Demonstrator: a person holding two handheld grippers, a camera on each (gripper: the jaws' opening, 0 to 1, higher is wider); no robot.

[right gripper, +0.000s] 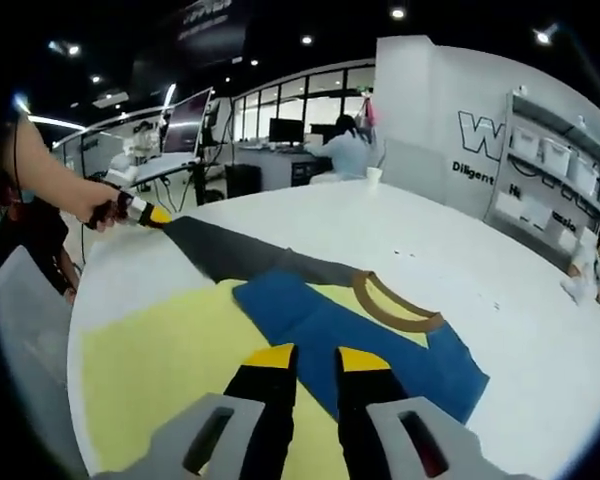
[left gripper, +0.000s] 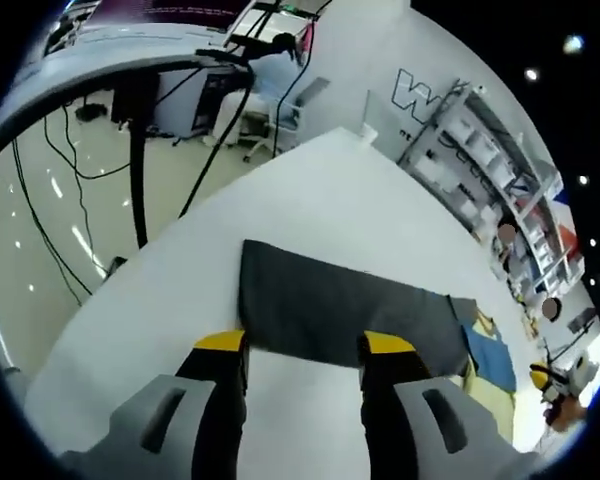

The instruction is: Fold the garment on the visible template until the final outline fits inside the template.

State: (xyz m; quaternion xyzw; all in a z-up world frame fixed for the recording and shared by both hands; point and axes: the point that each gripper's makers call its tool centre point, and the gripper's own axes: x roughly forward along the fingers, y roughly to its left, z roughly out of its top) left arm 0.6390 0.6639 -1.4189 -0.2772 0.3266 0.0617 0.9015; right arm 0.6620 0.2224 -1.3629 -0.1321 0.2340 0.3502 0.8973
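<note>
A white worktop (right gripper: 500,300) is carrying a yellow garment (right gripper: 160,370) with blue panels and a brown neckband (right gripper: 395,310); it is lying spread across the near part of the worktop in the right gripper view. A dark grey rectangle, probably the template (left gripper: 350,315), is lying flat towards the worktop's near edge in the left gripper view, with the garment's blue and yellow cloth touching its right end.

The left gripper (left gripper: 304,345) is hovering just over the template's near edge; its yellow-tipped jaws are standing wide apart and gripping nothing. In the right gripper view that same tool is appearing at the far left, held in a person's hand (right gripper: 90,200), its tip meeting a corner of the dark sheet; whether it is pinching cloth there is too small to tell. The right gripper (right gripper: 315,358) is hanging above the garment near the blue panel; its jaws are parted by a narrow gap and holding nothing.

Judging by this, the folding is looking barely begun; the garment is lying mostly open, far wider than the template and largely beside it; the folds and the fitting inside the outline are all remaining to do.

On the far white wall a large outlined "W" (right gripper: 477,135) is showing, with "Diligent" partly readable beneath it; shelving is standing along the right.
</note>
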